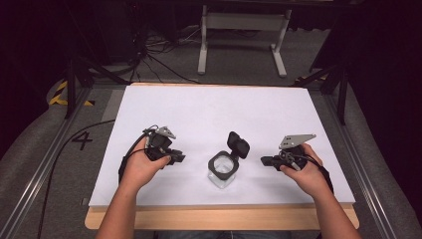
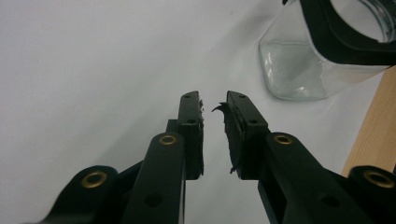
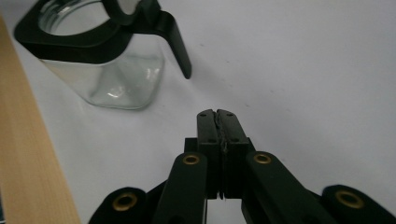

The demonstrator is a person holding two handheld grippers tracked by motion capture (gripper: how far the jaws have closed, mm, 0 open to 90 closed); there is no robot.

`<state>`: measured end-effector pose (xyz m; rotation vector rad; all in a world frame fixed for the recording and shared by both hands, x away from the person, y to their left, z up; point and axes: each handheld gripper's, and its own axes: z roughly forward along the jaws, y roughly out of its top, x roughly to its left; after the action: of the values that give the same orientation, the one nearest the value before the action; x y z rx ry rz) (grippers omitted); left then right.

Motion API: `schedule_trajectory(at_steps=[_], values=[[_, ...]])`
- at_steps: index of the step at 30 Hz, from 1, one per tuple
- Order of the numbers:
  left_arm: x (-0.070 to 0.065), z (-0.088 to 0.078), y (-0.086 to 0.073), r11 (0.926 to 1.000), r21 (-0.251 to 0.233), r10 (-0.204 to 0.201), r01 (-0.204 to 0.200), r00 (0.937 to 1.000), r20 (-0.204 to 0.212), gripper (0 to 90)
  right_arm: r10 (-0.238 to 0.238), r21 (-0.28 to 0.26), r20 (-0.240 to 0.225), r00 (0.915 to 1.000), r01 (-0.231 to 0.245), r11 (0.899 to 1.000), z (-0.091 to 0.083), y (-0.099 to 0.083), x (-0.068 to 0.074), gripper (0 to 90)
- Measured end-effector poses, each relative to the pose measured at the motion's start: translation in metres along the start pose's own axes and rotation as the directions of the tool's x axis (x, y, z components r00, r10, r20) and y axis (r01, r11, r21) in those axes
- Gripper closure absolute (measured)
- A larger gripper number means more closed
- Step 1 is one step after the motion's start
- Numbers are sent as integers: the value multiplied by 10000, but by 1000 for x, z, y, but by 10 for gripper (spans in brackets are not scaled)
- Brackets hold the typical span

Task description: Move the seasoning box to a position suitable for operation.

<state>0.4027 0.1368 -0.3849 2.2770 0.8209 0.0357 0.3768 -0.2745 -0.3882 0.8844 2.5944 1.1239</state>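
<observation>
Centrally on the white table, near its front edge, stands a clear glass jar with its black lid seemingly flipped open. Left gripper is narrowly open and empty beside it; right gripper is pressed shut, empty.

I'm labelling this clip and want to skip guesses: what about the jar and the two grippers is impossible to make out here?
- Glass jar, high view: too small to tell whether anything is inside.
- Jar, left gripper view: top cut off by the edge.
- Lid, right gripper view: cut off by the top edge.
- Left gripper: frayed pads, material unclear.
</observation>
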Motion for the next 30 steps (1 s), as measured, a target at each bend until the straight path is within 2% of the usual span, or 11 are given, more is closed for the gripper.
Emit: schedule_trajectory(at_steps=[2,9,17,19,23,30], values=[[-3,0,1,9999,-122,49,-47,9999,148,776,-108,-79,-208,9997,106,9999,0,2,5,900],[-13,-4,7,9994,-220,266,-265,9996,75,770,-706,-12,-850,9939,708,9975,6,11,25,900],[-19,-6,9,9989,-311,361,-355,9992,191,738,-1324,425,-1350,9820,1393,9893,25,15,47,900],[-19,-6,8,9989,-244,411,-408,9991,99,739,-1369,505,-1445,9800,1455,9881,29,15,50,900],[-19,-7,8,9990,-313,323,-316,9993,193,744,-1449,665,-1614,9762,1572,9853,39,14,55,900],[-20,-6,8,9993,-208,327,-323,9992,210,752,-1575,843,-1622,9741,1727,9814,49,12,60,900]])
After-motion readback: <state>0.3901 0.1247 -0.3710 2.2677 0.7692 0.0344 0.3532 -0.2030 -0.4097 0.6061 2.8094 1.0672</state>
